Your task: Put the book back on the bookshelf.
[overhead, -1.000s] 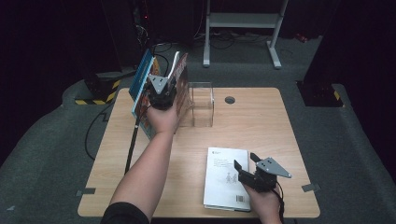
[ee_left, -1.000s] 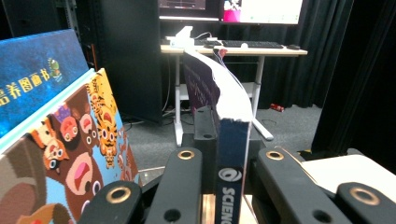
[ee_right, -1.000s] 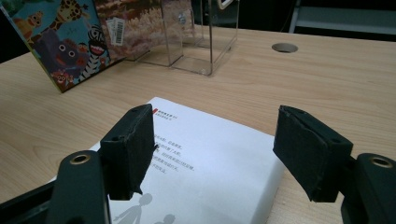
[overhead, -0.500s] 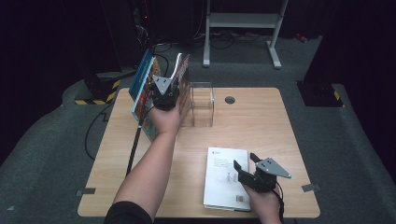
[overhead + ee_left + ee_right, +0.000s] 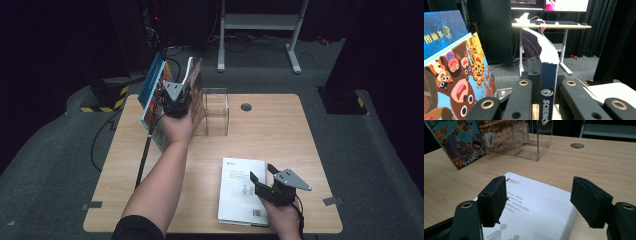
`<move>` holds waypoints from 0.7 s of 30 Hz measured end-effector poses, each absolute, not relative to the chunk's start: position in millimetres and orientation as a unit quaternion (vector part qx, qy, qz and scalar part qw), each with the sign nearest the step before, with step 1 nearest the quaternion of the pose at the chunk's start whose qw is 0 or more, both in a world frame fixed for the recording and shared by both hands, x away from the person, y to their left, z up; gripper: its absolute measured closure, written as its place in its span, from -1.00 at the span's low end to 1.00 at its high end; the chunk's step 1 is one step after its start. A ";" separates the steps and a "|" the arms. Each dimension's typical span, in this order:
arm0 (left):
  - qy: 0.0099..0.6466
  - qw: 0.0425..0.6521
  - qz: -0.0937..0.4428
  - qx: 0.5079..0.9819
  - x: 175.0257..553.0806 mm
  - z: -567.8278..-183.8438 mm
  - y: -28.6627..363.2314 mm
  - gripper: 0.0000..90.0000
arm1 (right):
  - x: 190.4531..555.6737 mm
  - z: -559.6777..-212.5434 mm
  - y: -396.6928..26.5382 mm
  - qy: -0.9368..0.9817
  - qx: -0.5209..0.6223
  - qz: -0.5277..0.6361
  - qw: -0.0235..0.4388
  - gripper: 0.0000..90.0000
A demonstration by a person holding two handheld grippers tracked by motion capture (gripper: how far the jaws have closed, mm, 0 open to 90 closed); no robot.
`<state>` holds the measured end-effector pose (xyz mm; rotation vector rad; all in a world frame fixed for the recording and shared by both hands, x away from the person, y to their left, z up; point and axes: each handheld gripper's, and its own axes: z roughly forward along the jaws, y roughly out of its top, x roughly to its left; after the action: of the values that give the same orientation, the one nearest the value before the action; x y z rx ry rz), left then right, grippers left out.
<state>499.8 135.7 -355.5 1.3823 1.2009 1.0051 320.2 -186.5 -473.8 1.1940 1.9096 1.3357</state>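
Note:
At the table's far left, my left gripper [image 5: 178, 96] is shut on the spine of a thin dark-blue book [image 5: 194, 80] and holds it upright beside a clear plastic box [image 5: 217, 112]. In the left gripper view the jaws [image 5: 547, 86] pinch the blue spine [image 5: 548, 75], and its white pages curl over the top. Two picture books [image 5: 154, 98] lean at the left of the held book. Near the front edge, my right gripper [image 5: 263, 175] stands open over a white book [image 5: 242, 189] that lies flat. The right gripper view shows the gripper [image 5: 541, 200] with nothing between its pads, just above the white cover [image 5: 536, 216].
The wooden table [image 5: 280, 130] has a round cable hole [image 5: 245, 106] behind the clear box. A white desk frame [image 5: 260, 22] stands on the floor beyond the table. A cable [image 5: 145, 155] trails from the left gripper down the table's left side.

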 end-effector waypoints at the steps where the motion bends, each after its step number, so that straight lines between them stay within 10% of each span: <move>1: 0.498 0.502 0.415 0.573 500.4 -356.1 135.4 0.86 | 320.0 -473.8 -186.3 0.705 0.441 0.492 0.259 -0.36; 21: 0.488 0.519 0.410 0.570 498.8 -362.9 127.0 0.86 | 320.7 -475.1 -186.2 0.706 0.440 0.491 0.258 -0.36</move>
<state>498.8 127.0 -362.9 1.3671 1.1700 0.9840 320.7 -186.2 -475.1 1.1944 1.9140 1.3329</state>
